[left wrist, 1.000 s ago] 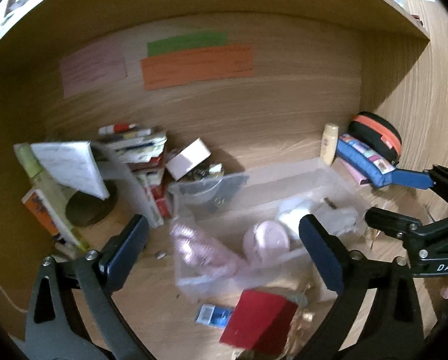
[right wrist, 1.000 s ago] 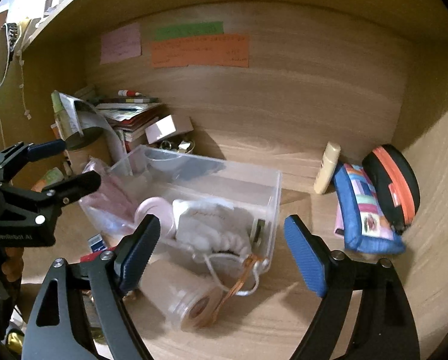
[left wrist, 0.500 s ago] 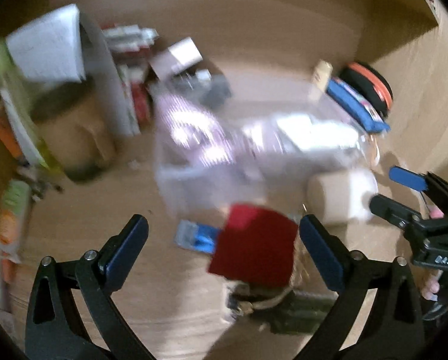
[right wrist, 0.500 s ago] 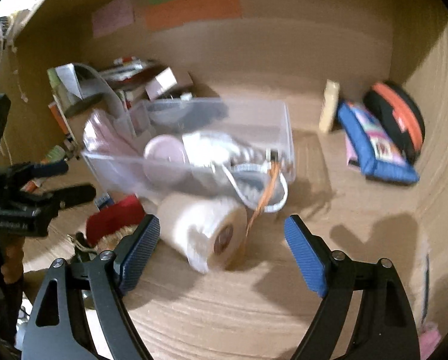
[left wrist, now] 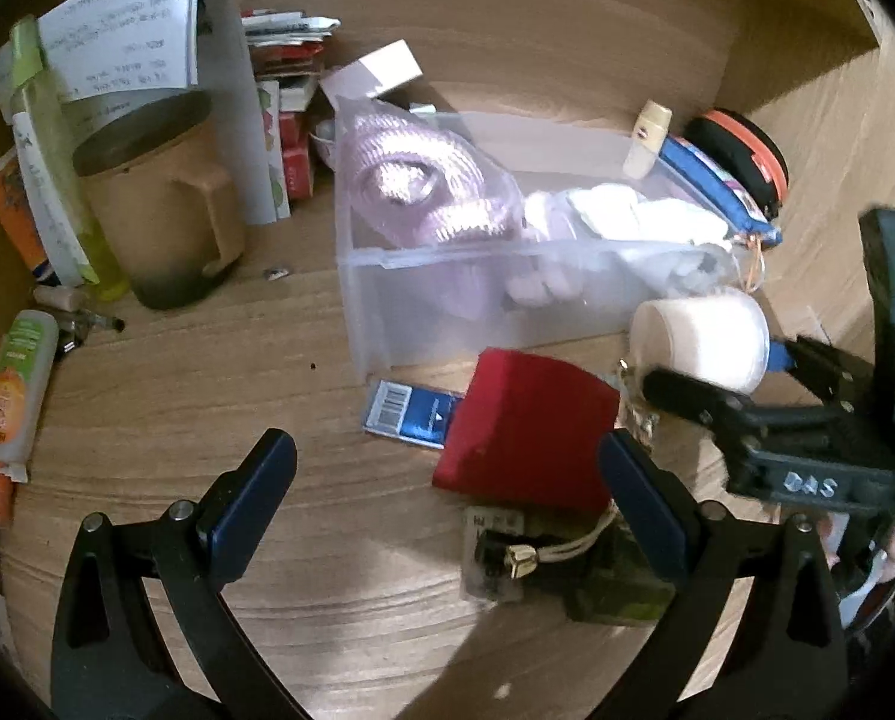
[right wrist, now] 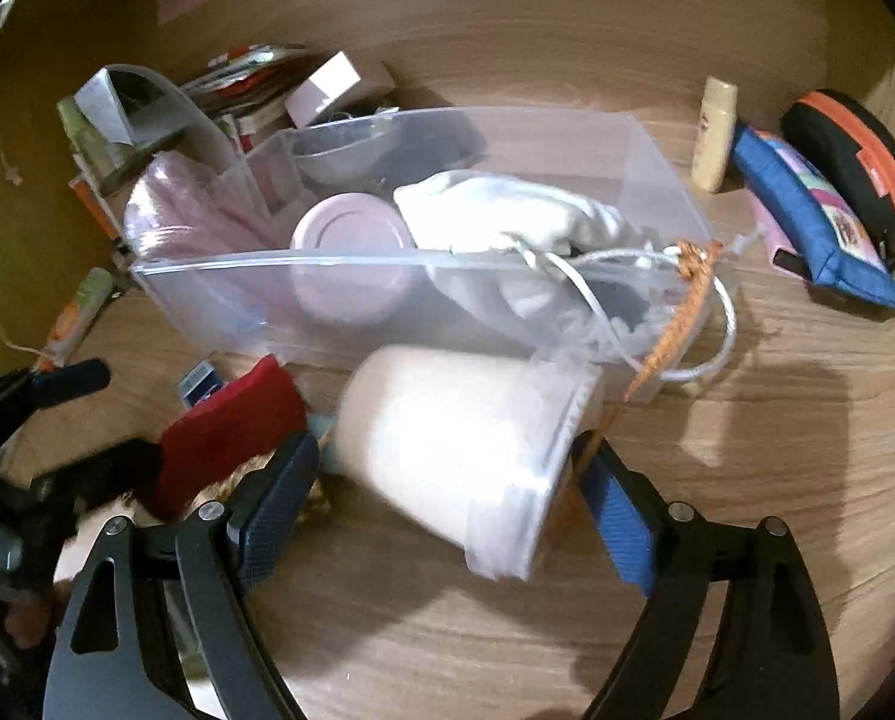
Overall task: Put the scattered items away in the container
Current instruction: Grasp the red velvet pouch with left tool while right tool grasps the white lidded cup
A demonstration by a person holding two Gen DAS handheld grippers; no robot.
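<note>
Through the left wrist view, my left tool point(left wrist: 447, 498) is spread above the red box point(left wrist: 522, 426), just before the clear container point(left wrist: 381, 300). Through the right, my right tool point(right wrist: 447, 498) straddles the white roll point(right wrist: 447, 450), pads wide.

Both grippers are dropping toward the desk point(left wrist: 327, 570) & tilting down. Right gripper point(right wrist: 447, 480) is now straddling the white roll point(right wrist: 459, 456), jaws wide, not pressing. Left gripper point(left wrist: 447, 468) is closing in on the red box point(left wrist: 525, 426).

Prob. "DAS" on right claw point(left wrist: 711, 375)
</note>
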